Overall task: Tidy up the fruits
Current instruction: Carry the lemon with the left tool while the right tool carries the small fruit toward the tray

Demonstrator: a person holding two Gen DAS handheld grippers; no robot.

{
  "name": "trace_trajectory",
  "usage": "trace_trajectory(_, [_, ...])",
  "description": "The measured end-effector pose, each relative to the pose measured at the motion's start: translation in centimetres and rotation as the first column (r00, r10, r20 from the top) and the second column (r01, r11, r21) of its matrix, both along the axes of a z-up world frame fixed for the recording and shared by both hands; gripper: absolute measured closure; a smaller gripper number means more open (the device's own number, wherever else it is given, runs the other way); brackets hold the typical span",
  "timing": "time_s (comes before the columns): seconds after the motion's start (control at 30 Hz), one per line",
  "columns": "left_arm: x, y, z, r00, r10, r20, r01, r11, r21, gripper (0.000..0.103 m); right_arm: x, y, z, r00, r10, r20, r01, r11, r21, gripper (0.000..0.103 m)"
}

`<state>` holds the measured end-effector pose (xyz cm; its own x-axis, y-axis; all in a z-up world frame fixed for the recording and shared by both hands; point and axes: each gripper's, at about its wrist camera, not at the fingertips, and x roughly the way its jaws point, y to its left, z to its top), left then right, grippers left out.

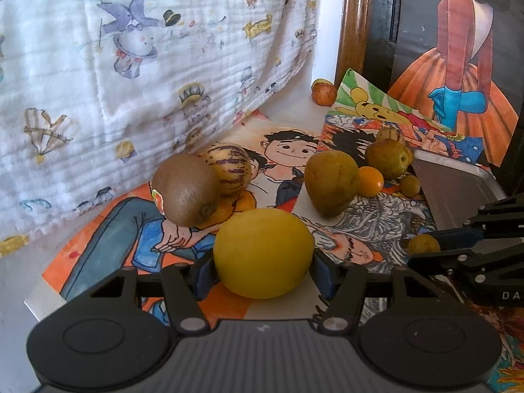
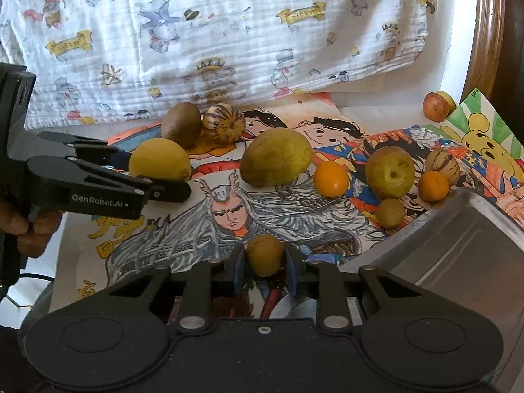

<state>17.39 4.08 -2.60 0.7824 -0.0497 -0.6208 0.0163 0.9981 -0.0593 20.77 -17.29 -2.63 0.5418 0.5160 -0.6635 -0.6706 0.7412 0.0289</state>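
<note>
- Yellow lemon (image 1: pixel 263 252) clamped between pads of left gripper (image 1: pixel 262 273), low over the drawings; same lemon at left in right wrist view (image 2: pixel 159 159).
- Small greenish-yellow fruit (image 2: pixel 264 254) pinched by right gripper (image 2: pixel 264 273), just beside the tray's near corner; seen at right in left wrist view (image 1: pixel 423 244).
- Loose on the drawings, counted from right wrist view: 1 kiwi (image 2: pixel 181 124), 2 striped pepino melons (image 2: pixel 223 123) (image 2: pixel 442 164), 1 large green-yellow mango-like fruit (image 2: pixel 276 157), 1 greenish pear-like fruit (image 2: pixel 389 172), 2 small oranges (image 2: pixel 331 178) (image 2: pixel 433 185), 1 small green round fruit (image 2: pixel 390 213).
- Kiwi touching first pepino, back left; sticker visible on kiwi in left wrist view (image 1: pixel 186 188).
- One more orange fruit (image 1: pixel 244 205) partly hidden under kiwi in left wrist view; cannot tell kind.
- 2 fruits well apart at back right corner: 1 reddish (image 2: pixel 436 107), 1 yellow-green (image 2: pixel 447 98) behind it, touching.
- 1 metal tray (image 2: pixel 458 229) at right, tilted, no fruit visible in it.
- Several colored cartoon drawings (image 2: pixel 229 222) overlapping under the fruit.
- 1 white printed cloth (image 2: pixel 213 32) hanging at back.
- 1 hand (image 2: pixel 29 226) wrapped on left gripper handle.
- 1 framed painting of figure in orange dress (image 1: pixel 458 65), back right.
</note>
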Motion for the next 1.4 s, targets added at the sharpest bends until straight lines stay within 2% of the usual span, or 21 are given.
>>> trace_trajectory(0.3, [-1.8,-1.6,1.0,1.0,-0.025,0.017,0.025,0.999,-0.021,0.039,-2.3,-1.6,0.9,1.0,-0.028,0.005,0.027,0.998,0.052,0.075])
trace_trajectory(0.57, [-1.5,-4.4,2.9,0.996,-0.067,0.053,0.07,0.996,-0.05,0.039,-3.4,-6.1,2.6,0.991,-0.126,0.039,0.121,0.986,0.113,0.075])
trace_trajectory(0.8, [1.1,-8.2,4.5,0.98,-0.184,0.082,0.191,0.977,-0.09,0.039,-2.8,-12.4,3.5,0.957,-0.272,0.103,0.257,0.956,0.142,0.075])
trace_trajectory(1.1, [6.8,-14.4,4.1,0.953,-0.295,0.066,0.301,0.948,-0.108,0.039,0.8,-18.0,3.2,0.895,-0.405,0.185,0.385,0.913,0.136,0.075])
trace_trajectory(1.4, [10.8,-18.3,2.3,0.929,-0.368,0.044,0.37,0.926,-0.073,0.039,5.4,-20.5,0.7,0.864,-0.476,0.162,0.463,0.879,0.113,0.075])
